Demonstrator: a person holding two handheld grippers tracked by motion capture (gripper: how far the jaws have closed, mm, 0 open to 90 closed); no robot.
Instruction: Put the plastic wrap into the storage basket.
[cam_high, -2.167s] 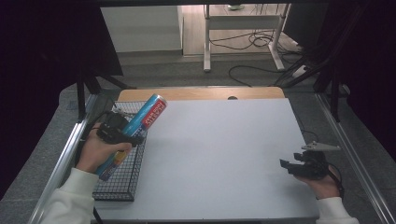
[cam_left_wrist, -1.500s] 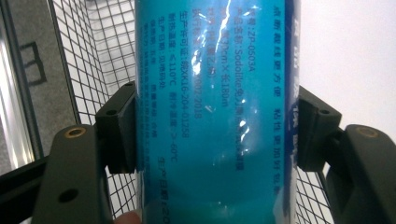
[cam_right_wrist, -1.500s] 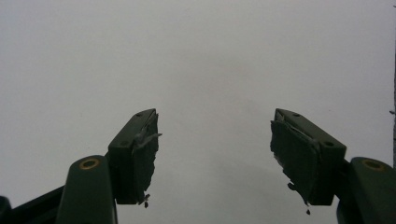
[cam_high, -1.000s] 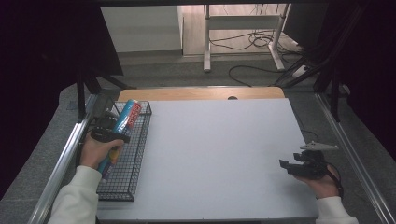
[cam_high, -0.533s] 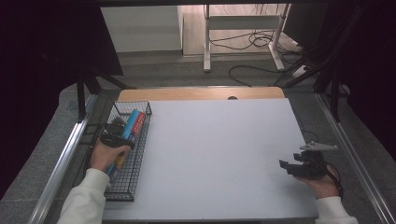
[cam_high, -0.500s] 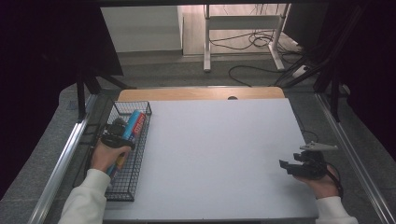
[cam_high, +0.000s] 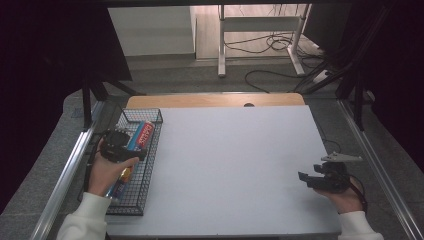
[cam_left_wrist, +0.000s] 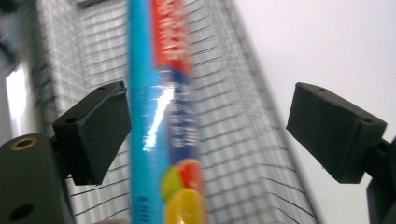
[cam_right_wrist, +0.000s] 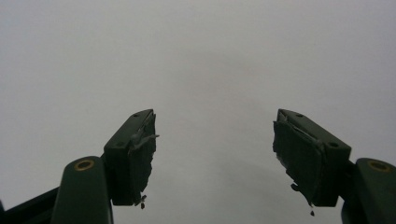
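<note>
Left gripper (cam_left_wrist: 208, 121) fingers spread wide, seemingly clear of tube (cam_left_wrist: 161, 121).

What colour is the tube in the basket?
Bright blue with a red panel and citrus pictures; the tube shows best in the left gripper view.

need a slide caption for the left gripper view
Left gripper open over a wire basket, its fingers either side of a blue snack tube lying in it.

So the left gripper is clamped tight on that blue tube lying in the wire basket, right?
Not quite. The left gripper is open: in the left gripper view its jaws stand wide apart, and the blue tube lies between them, loose, in the wire basket.
</note>
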